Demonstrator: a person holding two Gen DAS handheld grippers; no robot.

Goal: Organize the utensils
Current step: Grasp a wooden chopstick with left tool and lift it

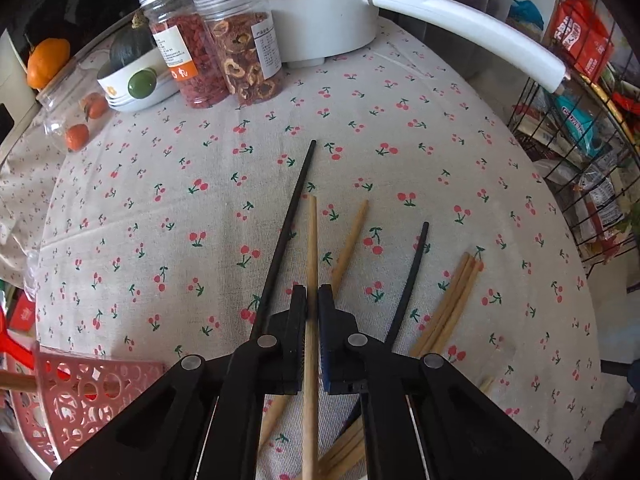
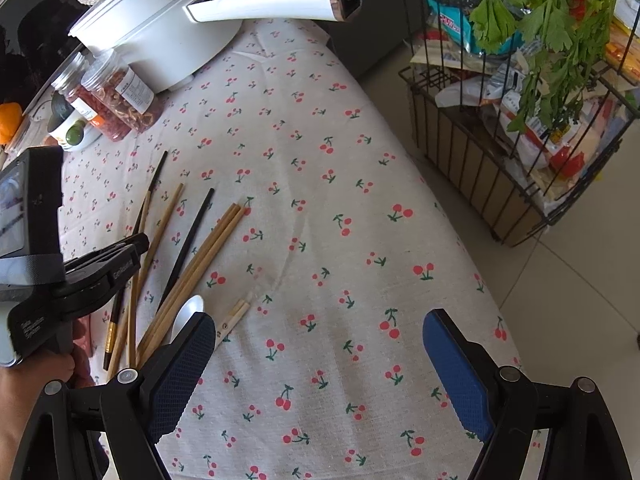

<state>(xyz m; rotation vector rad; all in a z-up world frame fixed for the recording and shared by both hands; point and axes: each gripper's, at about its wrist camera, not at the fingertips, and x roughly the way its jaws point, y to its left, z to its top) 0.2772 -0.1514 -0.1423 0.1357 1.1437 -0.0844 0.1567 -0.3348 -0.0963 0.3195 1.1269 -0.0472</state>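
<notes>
My left gripper is shut on a light wooden chopstick that runs up between its jaws. Beside it on the cherry-print cloth lie a long black chopstick, another wooden chopstick, a second black chopstick and a bundle of wooden chopsticks. In the right wrist view the left gripper is at the left over the chopstick pile, with a white spoon and a short wooden piece close by. My right gripper is open and empty above bare cloth.
A red perforated basket sits at the lower left. At the table's back stand two jars, a bowl with a squash and a white cooker with a long handle. A wire rack of snacks stands off the right edge.
</notes>
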